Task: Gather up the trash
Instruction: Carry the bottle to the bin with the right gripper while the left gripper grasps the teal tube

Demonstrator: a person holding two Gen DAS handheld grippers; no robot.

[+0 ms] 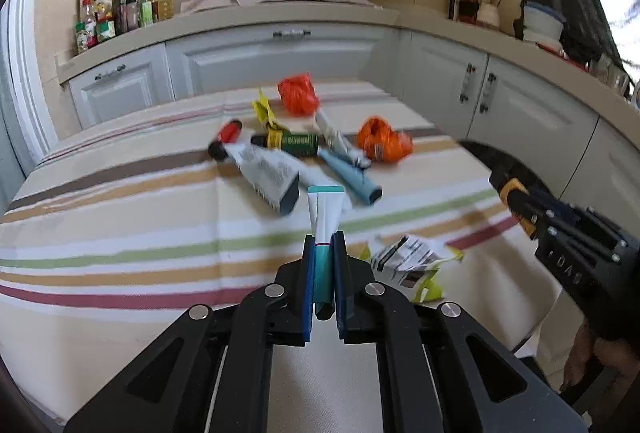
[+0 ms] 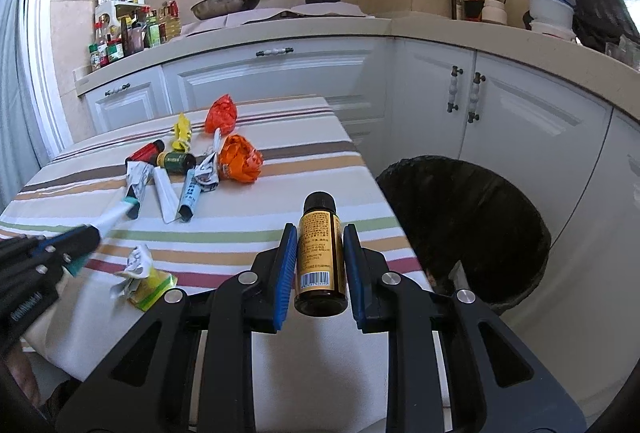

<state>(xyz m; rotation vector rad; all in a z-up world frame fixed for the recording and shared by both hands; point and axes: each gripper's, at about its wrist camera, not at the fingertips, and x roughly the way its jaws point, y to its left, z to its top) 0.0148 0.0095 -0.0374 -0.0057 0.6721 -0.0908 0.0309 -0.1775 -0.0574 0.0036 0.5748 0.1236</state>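
Trash lies in a heap near the far end of the striped table point(image 2: 280, 193). The left gripper point(image 1: 323, 245) pinches a white and teal tube point(image 1: 325, 217), with a crumpled wrapper point(image 1: 412, 261) just beside it. The right gripper point(image 2: 319, 233) clamps a small brown bottle point(image 2: 320, 257) near the table's right edge. A black bin point(image 2: 472, 217) stands open past that edge.

Striped tablecloth point(image 2: 280, 193) carries tubes point(image 2: 191, 195), orange wrappers point(image 2: 239, 159), green bottle point(image 2: 176, 161).
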